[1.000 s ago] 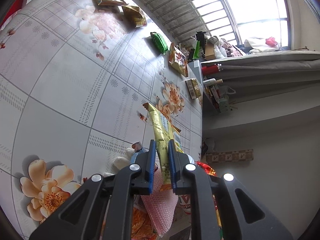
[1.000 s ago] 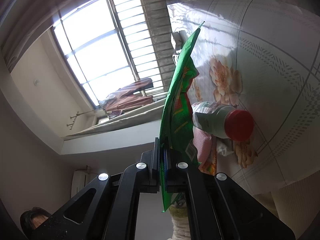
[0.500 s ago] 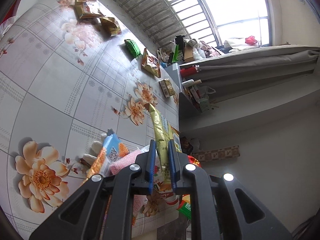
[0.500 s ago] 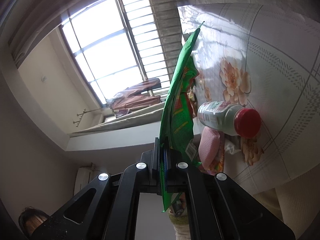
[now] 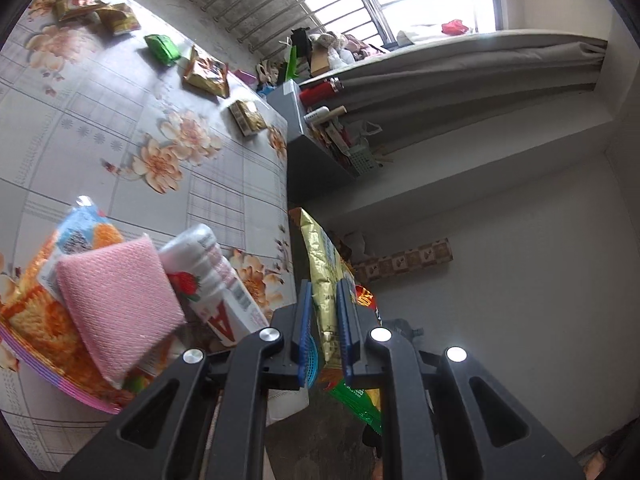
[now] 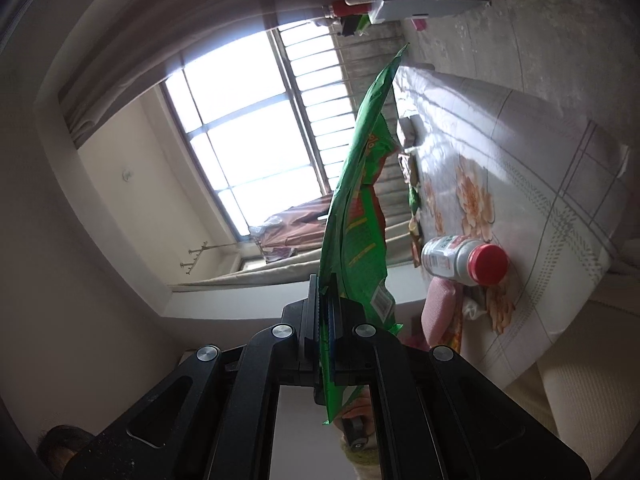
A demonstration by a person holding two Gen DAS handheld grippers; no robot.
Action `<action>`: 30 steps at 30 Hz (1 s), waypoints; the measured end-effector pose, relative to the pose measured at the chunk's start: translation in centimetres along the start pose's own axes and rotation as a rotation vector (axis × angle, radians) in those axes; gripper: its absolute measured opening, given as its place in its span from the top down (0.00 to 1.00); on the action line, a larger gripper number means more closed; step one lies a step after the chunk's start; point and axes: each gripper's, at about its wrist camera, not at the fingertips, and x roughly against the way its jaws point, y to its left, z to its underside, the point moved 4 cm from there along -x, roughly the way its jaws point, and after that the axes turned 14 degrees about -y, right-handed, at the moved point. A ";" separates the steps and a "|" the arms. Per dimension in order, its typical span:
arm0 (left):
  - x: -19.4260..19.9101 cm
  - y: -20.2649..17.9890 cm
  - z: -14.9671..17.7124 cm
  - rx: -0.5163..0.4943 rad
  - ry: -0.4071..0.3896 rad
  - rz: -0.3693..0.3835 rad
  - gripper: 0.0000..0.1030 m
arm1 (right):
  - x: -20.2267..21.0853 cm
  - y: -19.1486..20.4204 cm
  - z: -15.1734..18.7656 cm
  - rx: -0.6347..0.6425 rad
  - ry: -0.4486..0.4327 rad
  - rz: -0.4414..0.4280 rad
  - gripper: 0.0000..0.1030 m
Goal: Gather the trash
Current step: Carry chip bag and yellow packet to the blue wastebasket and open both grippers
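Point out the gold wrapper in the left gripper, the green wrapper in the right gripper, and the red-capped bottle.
gold wrapper (image 5: 326,280): left wrist view, on its crinkled foil body above the jaws.
green wrapper (image 6: 362,216): right wrist view, on its printed middle panel.
red-capped bottle (image 6: 448,258): right wrist view, on its white labelled body.

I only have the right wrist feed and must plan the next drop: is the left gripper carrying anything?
Observer: Yes. The left gripper is shut on a gold wrapper, held off the table edge.
Operator: Any trash left on the table?
Observer: Several pieces at the far end, including a green packet and a gold packet.
Operator: What is near the left gripper?
Observer: A pink sponge lies on a pile in a pink-rimmed plate, beside a white bottle.
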 end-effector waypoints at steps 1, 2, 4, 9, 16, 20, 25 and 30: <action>-0.9 -0.9 0.7 -0.011 0.017 0.007 0.89 | 0.8 0.2 -0.3 0.000 -0.017 -0.011 0.99; -1.5 -1.6 1.4 -0.018 0.033 0.014 0.89 | 1.8 0.3 -0.7 0.000 -0.036 -0.023 0.99; -3.2 -3.2 2.9 -0.036 0.069 0.028 0.89 | 3.6 0.5 -1.4 -0.002 -0.071 -0.043 0.98; -7.7 -6.6 6.8 -0.079 0.158 0.052 0.90 | 8.5 0.2 -3.6 -0.025 -0.174 -0.085 0.99; -14.8 -9.7 12.5 -0.119 0.293 0.064 0.90 | 14.5 -1.3 -6.5 -0.063 -0.311 -0.113 0.98; -18.7 -10.1 15.5 -0.126 0.363 0.051 0.91 | 16.7 -2.4 -8.0 -0.087 -0.376 -0.112 0.98; -22.6 -10.6 18.4 -0.127 0.425 0.048 0.91 | 18.9 -4.6 -10.2 -0.121 -0.457 -0.075 0.98; -25.2 -11.1 19.6 -0.136 0.453 0.048 0.91 | 19.6 -7.8 -13.3 -0.179 -0.512 -0.015 0.98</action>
